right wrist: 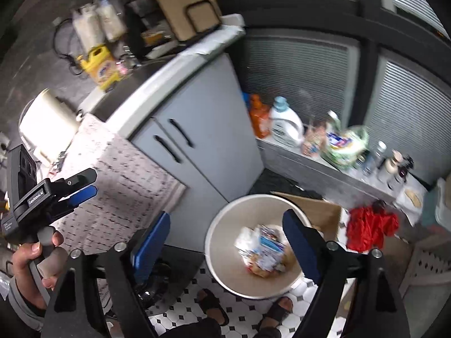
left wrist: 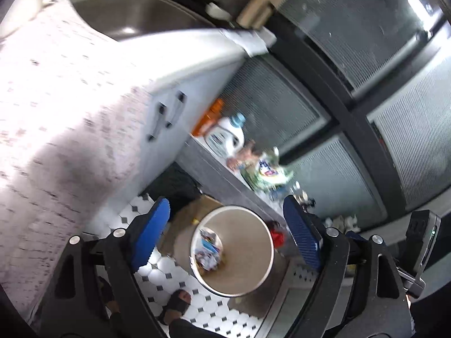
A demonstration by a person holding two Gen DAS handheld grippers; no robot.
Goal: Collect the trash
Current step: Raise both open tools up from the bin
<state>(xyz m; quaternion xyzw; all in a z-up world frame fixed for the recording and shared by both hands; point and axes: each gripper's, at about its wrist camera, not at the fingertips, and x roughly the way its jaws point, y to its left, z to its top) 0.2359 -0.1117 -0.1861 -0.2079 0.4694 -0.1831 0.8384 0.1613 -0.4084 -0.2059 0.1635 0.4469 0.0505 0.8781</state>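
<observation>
Left wrist view shows your left gripper [left wrist: 225, 219] and right gripper [right wrist: 225, 236] both spread wide, empty, above the round beige trash bin [left wrist: 239, 281] holding crumpled wrappers [left wrist: 208, 250].

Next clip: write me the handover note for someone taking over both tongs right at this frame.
Left tongs: open, empty, above the round beige trash bin.
Right tongs: open, empty, over the same bin.
Done: crumpled wrappers lie at the bin's bottom.
Left: crumpled red plastic bag on the floor beside the bin may be next; other trash isn't clearly identifiable.
</observation>
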